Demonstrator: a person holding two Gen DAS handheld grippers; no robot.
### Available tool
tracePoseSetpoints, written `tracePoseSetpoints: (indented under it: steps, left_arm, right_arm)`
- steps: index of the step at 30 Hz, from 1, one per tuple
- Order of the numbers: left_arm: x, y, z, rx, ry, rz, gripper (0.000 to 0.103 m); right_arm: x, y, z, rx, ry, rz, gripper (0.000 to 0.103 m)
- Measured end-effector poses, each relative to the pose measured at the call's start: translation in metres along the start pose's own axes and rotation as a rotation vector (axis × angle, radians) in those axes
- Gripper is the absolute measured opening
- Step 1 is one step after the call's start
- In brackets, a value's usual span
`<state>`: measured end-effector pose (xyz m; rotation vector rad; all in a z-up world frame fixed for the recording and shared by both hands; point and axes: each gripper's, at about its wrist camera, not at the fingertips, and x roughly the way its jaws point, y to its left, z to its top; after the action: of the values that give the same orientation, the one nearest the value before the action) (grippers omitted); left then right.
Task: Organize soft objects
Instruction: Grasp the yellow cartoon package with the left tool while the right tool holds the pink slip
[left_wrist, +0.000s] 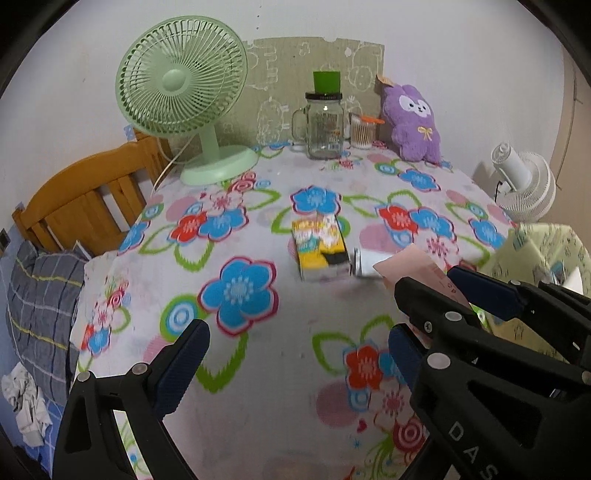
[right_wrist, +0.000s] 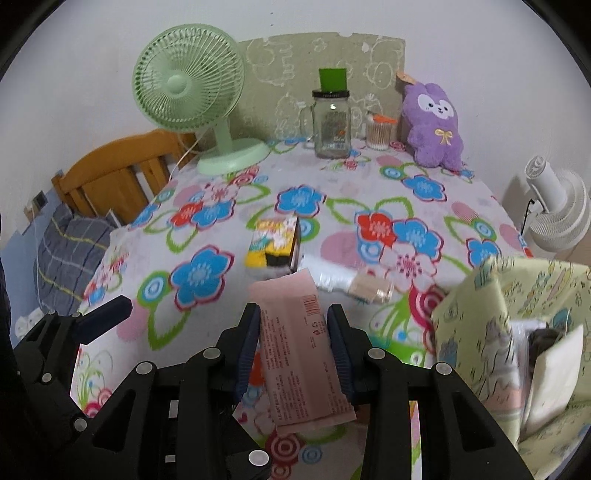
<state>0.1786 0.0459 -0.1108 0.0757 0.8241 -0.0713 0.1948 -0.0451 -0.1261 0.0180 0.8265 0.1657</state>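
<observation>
right gripper (right_wrist: 293, 332) clamped on pink pack (right_wrist: 299, 354) above floral tablecloth (right_wrist: 207, 332), left gripper (left_wrist: 295, 354) spread wide, empty, yellow pack (left_wrist: 321, 247) beyond

pink packet (right_wrist: 295, 343), floral tablecloth (right_wrist: 229, 295); purple plush (right_wrist: 434, 125)

Fuzzy plush toy (right_wrist: 436, 125) (glass jar (right_wrist: 331, 125))

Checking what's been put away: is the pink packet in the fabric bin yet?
Not yet. The pink packet is clamped between the right gripper's pads above the floral tablecloth, left of the fabric bin.
</observation>
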Motion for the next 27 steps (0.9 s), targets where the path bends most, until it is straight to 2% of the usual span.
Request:
tracePoseSetpoints:
  steps: [5,13,21,27]
  left_arm:
    - [0.01,-0.001,0.023,0.017,-0.015,-0.008,0.098]
    - [0.04,-0.004,0.055,0.095,-0.024,-0.007,0.095]
    - [0.084,-0.001,0.075,0.089,0.019,-0.006,0.087]
    - [0.114,-0.008,0.079,0.109,0.067,-0.032,0.082]
  right_arm:
    - [0.009,-0.01,0.018,0.089,-0.008,-0.003,0.04]
    - [0.033,-0.025,0.041,0.219,-0.015,-0.062,0.04]
    - [0.066,-0.036,0.055,0.256,0.012,-0.105,0.041]
    - [0.086,-0.044,0.057,0.26,0.052,-0.118,0.041]
